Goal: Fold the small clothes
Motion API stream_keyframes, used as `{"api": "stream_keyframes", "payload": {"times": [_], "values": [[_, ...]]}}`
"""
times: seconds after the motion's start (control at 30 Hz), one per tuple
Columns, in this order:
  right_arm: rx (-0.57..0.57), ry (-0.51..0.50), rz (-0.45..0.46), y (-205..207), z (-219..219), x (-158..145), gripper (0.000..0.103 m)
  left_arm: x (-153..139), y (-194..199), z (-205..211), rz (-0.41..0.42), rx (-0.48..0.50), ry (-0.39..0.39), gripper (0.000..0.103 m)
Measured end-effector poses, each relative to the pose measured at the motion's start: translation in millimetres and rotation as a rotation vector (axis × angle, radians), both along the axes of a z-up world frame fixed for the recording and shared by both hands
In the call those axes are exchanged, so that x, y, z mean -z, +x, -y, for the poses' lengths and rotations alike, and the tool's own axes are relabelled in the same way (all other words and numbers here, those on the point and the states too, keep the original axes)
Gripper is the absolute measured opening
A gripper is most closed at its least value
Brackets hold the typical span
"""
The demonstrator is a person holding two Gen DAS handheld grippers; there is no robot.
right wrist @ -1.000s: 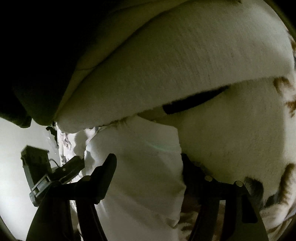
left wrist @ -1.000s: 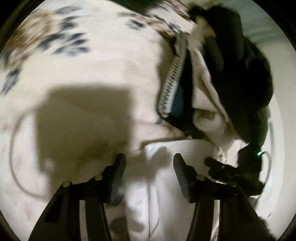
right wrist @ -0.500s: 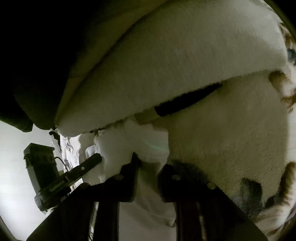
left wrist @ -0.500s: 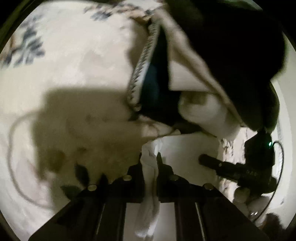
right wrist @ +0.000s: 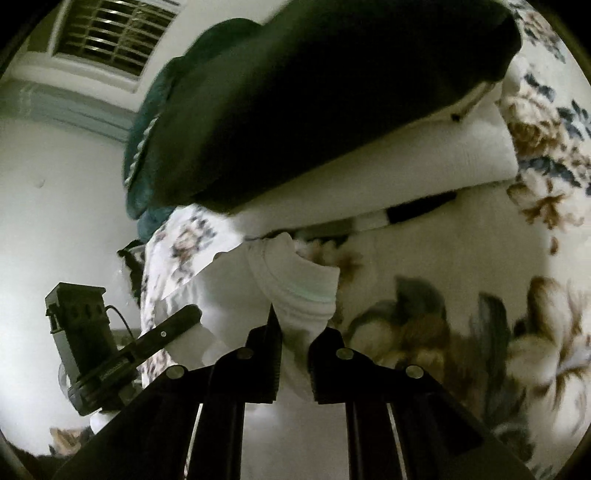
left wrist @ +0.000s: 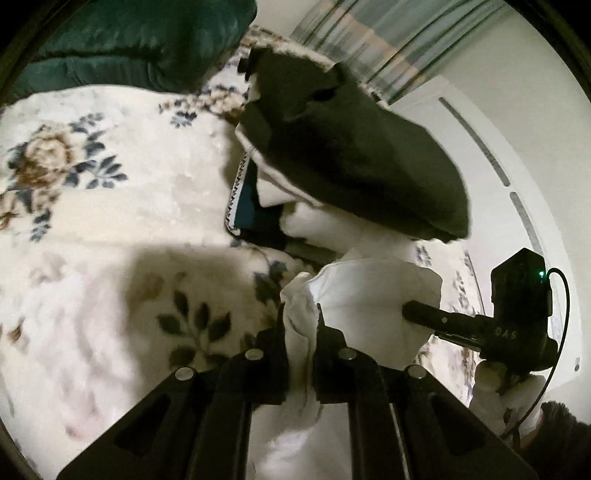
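Note:
A small white garment (left wrist: 369, 299) hangs stretched between my two grippers above a floral blanket (left wrist: 110, 192). My left gripper (left wrist: 300, 332) is shut on one bunched edge of it. My right gripper (right wrist: 293, 332) is shut on the other edge, a ribbed white hem (right wrist: 299, 288). Each view shows the other gripper holding the cloth: the right gripper in the left wrist view (left wrist: 406, 308), the left gripper in the right wrist view (right wrist: 197, 314).
A stack of folded clothes, dark piece (left wrist: 351, 155) on top and white ones (right wrist: 424, 166) below, lies on the blanket just beyond the garment. A dark green cushion (left wrist: 129, 40) sits further back. White walls and a window grille (right wrist: 110, 29) surround the bed.
Both grippers closed on the white garment's edges and then lifted it off the blanket; the views tilted up, showing the stack, walls and window.

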State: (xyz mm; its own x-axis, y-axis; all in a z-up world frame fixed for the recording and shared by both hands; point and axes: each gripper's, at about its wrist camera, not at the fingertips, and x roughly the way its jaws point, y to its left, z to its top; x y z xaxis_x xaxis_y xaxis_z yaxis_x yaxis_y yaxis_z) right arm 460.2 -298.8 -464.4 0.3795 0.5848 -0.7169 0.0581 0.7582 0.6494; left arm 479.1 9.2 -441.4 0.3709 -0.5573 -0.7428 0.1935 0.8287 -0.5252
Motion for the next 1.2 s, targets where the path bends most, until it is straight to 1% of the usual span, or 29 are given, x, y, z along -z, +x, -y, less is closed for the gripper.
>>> {"api": "stream_keyframes", "payload": {"times": [0.1,0.17,0.2,0.23,0.27,0.33,0.37,0.4,0.43,0.47,0.5,0.53,0.57,0.6,0.67,0.73,0.77,0.8,0.83,0.87,0.9,0.97,1.0,1.03,1.07,1.1,1.13,1.2], "values": [[-0.043,-0.011,0.026,-29,-9,-20,0.012,-13,-34,-1,0.02,0.003,-0.013,0.008],[-0.086,-0.026,0.042,-58,-8,-31,0.012,-20,-62,-5,0.015,0.024,-0.02,0.009],[-0.1,-0.033,0.042,-69,-18,-35,0.012,-19,-75,-6,0.0,0.038,-0.017,0.011],[-0.123,-0.041,0.038,-91,1,-39,0.014,-16,-89,-8,-0.018,0.043,-0.005,0.011],[-0.136,-0.038,0.031,-102,10,-39,0.016,-13,-99,-8,-0.033,0.045,0.002,0.012],[-0.182,-0.036,-0.018,-136,19,-31,0.016,-3,-132,-19,-0.099,0.028,0.006,0.024],[-0.199,-0.043,-0.039,-152,23,-28,0.017,3,-147,-26,-0.137,0.006,-0.001,0.025],[-0.216,-0.046,-0.061,-163,23,-25,0.021,8,-159,-32,-0.166,-0.011,-0.012,0.03],[-0.234,-0.055,-0.095,-179,26,-20,0.028,14,-176,-40,-0.21,-0.038,-0.022,0.039],[-0.251,-0.072,-0.133,-194,27,-11,0.033,19,-192,-48,-0.244,-0.063,-0.027,0.041],[-0.267,-0.088,-0.168,-209,29,-4,0.04,22,-207,-55,-0.272,-0.086,-0.032,0.042],[-0.279,-0.09,-0.199,-221,31,3,0.047,25,-220,-62,-0.301,-0.113,-0.034,0.042],[-0.286,-0.078,-0.235,-233,33,8,0.05,26,-230,-69,-0.323,-0.137,-0.038,0.042],[-0.282,-0.069,-0.257,-240,36,12,0.055,27,-239,-75,-0.339,-0.16,-0.044,0.042],[-0.236,-0.05,-0.284,-253,48,16,0.056,29,-242,-81,-0.347,-0.201,-0.056,0.042],[-0.161,-0.001,-0.29,-256,60,20,0.056,28,-233,-80,-0.339,-0.23,-0.066,0.043],[-0.121,0.021,-0.291,-254,64,20,0.056,26,-225,-76,-0.331,-0.234,-0.066,0.043],[-0.058,0.062,-0.289,-251,71,22,0.056,23,-217,-70,-0.315,-0.234,-0.06,0.043],[-0.031,0.074,-0.289,-246,71,24,0.056,23,-210,-64,-0.3,-0.229,-0.051,0.043],[0.012,0.087,-0.285,-240,72,26,0.056,24,-202,-56,-0.279,-0.219,-0.032,0.043],[0.035,0.09,-0.278,-235,71,27,0.056,24,-191,-45,-0.256,-0.207,0.009,0.043],[0.078,0.057,-0.266,-221,61,30,0.056,29,-177,-26,-0.221,-0.165,0.082,0.043],[0.084,0.037,-0.264,-214,56,31,0.054,33,-176,-20,-0.208,-0.144,0.123,0.043],[0.087,0.002,-0.266,-205,47,32,0.046,41,-174,-13,-0.217,-0.124,0.193,0.043],[0.074,-0.045,-0.263,-198,37,35,0.041,50,-175,-9,-0.239,-0.111,0.242,0.043],[0.053,-0.12,-0.28,-195,25,39,0.036,58,-180,-7,-0.255,-0.098,0.28,0.043],[0.041,-0.159,-0.294,-195,20,40,0.034,64,-188,-7,-0.261,-0.087,0.309,0.043],[0.002,-0.239,-0.335,-206,4,50,0.033,71,-204,-7,-0.277,-0.068,0.332,0.043]]}}
